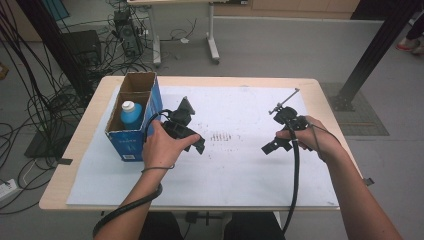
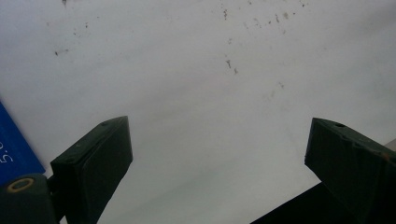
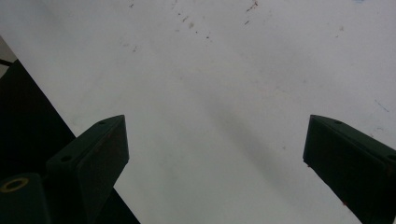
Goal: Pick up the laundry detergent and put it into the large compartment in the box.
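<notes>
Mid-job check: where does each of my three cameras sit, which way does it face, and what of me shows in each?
High view: above your side, looking forward and down at the table, blue box, both forearms and claws.
Left gripper view: on the left claw, facing the white sheet; jaws wide apart.
Right gripper view: on the right claw, same sheet; jaws apart.
Shared: speckled white sheet.

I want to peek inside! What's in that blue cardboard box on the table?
A blue bottle with a white cap stands in the near compartment of the open box. The far compartment looks empty, though its floor is hidden by the walls. The bottle's lower part is covered too.
</notes>
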The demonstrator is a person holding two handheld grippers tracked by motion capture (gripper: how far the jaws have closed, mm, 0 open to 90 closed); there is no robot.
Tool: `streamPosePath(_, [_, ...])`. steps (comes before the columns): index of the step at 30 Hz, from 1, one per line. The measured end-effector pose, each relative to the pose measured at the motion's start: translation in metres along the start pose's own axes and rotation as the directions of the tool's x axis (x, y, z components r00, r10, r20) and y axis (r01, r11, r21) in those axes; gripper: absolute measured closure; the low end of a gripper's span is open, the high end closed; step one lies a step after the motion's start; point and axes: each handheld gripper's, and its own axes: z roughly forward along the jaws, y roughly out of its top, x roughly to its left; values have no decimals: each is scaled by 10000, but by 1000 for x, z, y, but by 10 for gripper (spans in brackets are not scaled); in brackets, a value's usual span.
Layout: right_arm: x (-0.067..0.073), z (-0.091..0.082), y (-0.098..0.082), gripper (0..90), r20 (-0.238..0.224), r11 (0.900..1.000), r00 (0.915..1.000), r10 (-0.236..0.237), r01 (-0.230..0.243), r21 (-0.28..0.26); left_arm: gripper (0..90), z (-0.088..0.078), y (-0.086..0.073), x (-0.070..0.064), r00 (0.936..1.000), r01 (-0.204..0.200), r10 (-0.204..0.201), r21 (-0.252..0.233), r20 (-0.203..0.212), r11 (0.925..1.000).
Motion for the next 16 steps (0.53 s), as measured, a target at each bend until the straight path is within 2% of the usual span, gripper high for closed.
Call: streamPosePath(16, [-1,-1,-1,66,6,10000,10000,-9,9,-11,78,2,1,-5,9999,-100,100,9,43,9999])
